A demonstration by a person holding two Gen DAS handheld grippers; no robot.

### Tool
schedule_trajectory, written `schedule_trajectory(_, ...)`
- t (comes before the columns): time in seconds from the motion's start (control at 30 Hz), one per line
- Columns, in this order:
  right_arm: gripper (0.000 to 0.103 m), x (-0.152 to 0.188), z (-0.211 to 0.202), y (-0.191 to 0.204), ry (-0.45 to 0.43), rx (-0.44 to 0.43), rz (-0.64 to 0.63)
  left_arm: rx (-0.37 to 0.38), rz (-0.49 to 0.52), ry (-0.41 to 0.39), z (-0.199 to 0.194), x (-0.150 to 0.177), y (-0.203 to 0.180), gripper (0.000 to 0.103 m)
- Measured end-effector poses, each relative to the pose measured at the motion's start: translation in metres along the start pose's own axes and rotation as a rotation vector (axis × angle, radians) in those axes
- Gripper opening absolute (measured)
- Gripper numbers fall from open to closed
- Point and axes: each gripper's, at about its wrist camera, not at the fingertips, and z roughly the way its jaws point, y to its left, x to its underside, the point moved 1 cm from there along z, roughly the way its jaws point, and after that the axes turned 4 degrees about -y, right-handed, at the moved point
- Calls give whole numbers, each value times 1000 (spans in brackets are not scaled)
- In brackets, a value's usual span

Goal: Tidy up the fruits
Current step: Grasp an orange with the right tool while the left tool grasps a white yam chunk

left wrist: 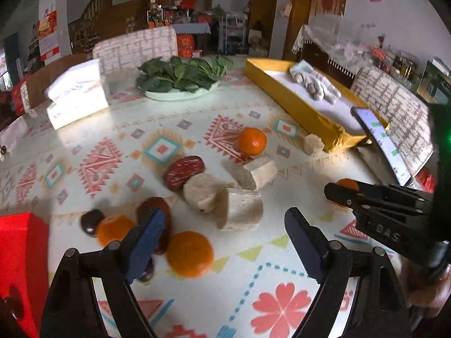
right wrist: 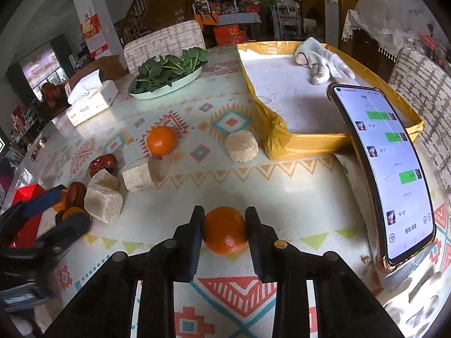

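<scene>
Right wrist view: at the lower middle of the frame the right gripper (right wrist: 224,232) has its two black jaws closed against the sides of a tangerine (right wrist: 224,230), which sits on the patterned tablecloth (right wrist: 296,191); the pinch across its widest part looks meant to keep the round fruit from rolling out. Just above and to the right stands the yellow tray (right wrist: 307,140), with only a stuffed toy (right wrist: 321,63) at its far end, a likely place for sorted fruit, though that is a guess. A phone (right wrist: 386,174) leans against the tray's near edge, close to the gripper's right. Left wrist view: the left gripper (left wrist: 225,242) hangs wide and grips nothing, its blue-padded fingers (left wrist: 146,242) spread over a second tangerine (left wrist: 189,254) at lower centre, seemingly lined up to take it. Around that lie red dates (left wrist: 183,171), pale cut root pieces (left wrist: 239,211) and a third tangerine (left wrist: 251,141) farther up, all loose on the cloth. A plate of greens (left wrist: 180,84) and a tissue box (left wrist: 76,95) sit at the upper left.
</scene>
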Motion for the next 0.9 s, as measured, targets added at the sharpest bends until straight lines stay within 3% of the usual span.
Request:
schedule_trajectory(0.03, 32, 0, 0, 0, 0, -3, 2, -2, 7, 13, 5, 0, -3, 87)
schedule_trajectory(0.13, 32, 0, 1, 0, 1, -6, 4, -48, 46, 17, 12, 0, -9, 69)
schedule_trajectory(0.17, 32, 0, 1, 0, 1, -9, 5, -60, 53, 14, 13, -1, -10, 58)
schedule_trajectory(0.23, 32, 1, 1, 1, 0, -9, 1, -55, 47, 7, 12, -3, -8, 47)
schedule_trajectory(0.27, 32, 1, 1, 2, -1, -8, -1, -54, 41, 4, 12, -4, -8, 30)
schedule_trajectory(0.47, 32, 2, 0, 3, -10, -17, -2, -44, -2, -22, -1, -1, 2, 31)
schedule_trajectory(0.6, 32, 2, -2, 2, -21, -65, 17, -10, -90, -86, -37, 2, 24, 31)
schedule_trajectory(0.77, 32, 0, -7, -2, -31, -289, 96, -2, -210, -182, -95, 15, 62, 31)
schedule_trajectory(0.9, 32, 0, -11, 2, -48, -390, 113, -59, -338, -261, -144, 40, 111, 31)
